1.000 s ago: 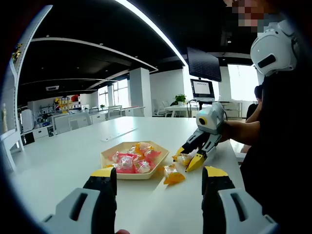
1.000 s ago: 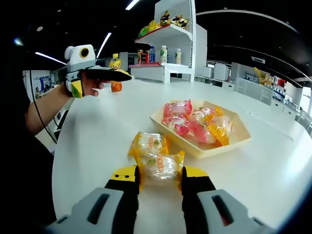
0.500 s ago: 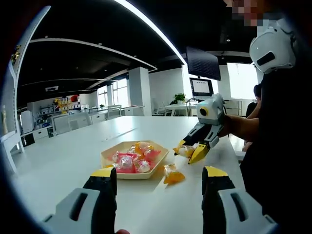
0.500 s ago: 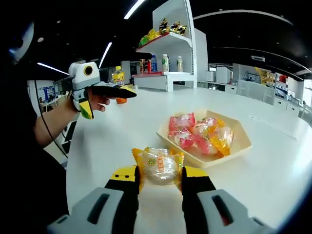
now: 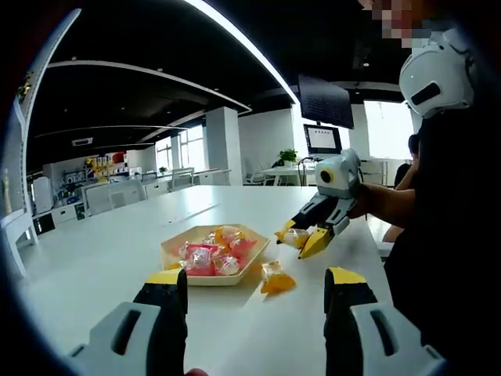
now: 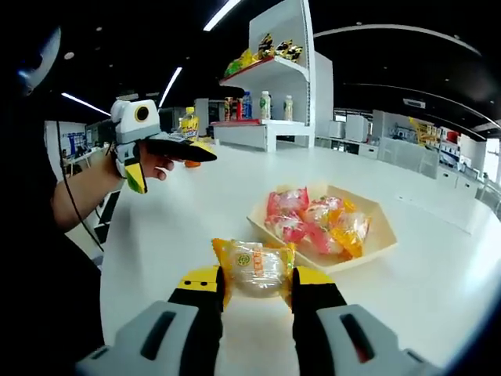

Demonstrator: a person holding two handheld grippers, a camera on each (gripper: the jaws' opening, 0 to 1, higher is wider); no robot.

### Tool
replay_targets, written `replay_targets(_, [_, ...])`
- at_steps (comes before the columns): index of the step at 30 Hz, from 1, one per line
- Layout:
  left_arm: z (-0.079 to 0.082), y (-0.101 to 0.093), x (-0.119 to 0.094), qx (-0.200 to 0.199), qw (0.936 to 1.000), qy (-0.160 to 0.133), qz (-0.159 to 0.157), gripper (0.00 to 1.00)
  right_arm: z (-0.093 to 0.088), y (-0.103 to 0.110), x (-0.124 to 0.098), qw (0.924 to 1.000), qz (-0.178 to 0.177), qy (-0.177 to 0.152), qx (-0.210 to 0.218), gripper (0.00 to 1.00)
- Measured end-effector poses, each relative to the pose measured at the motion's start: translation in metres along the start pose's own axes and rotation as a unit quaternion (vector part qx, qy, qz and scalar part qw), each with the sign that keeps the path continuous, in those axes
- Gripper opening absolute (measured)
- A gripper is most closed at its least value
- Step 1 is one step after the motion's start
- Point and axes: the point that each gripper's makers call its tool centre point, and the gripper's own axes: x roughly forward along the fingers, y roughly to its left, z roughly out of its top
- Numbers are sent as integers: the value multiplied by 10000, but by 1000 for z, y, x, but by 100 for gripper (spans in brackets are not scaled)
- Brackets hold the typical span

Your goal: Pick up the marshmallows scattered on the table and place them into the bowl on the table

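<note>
Our right hand-held gripper [image 6: 254, 286] clamps a yellow-wrapped marshmallow [image 6: 253, 267] between its jaws, lifted above the desk [image 6: 172, 227] just beside the bowl [image 6: 368, 243], which holds several pink and orange sweets. Our left hand-held gripper [image 5: 254, 291] hangs with its jaws wide apart, holding nothing; one more marshmallow [image 5: 275, 278] lies on the desk beside the bowl.

Left gripper view: bare white table [image 5: 102, 258] stretches wide from nine to eleven o'clock, open for passing. Ahead at twelve, the tan bowl [image 5: 174, 266] heaped with marshmallows [image 5: 210, 252] blocks the way. A loose orange-wrapped marshmallow [image 5: 275, 279] lies just beside its rim at one o'clock. Above it the right gripper [image 5: 307, 237], carrying a wrapped sweet, and the person's forearm [image 5: 391, 205] close off two o'clock.
</note>
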Motion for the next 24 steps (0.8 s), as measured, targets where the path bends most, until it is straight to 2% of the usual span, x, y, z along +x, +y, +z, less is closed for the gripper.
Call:
replay_targets(16, [-1,-3,2,16,10000,48,-39,70,15,-23,0,9989,-384,-214,-163,33])
replay_targets(24, [-2,-3,2,16,10000,73,-38,70,27,-38,3,9977,-554,-368,-96,33])
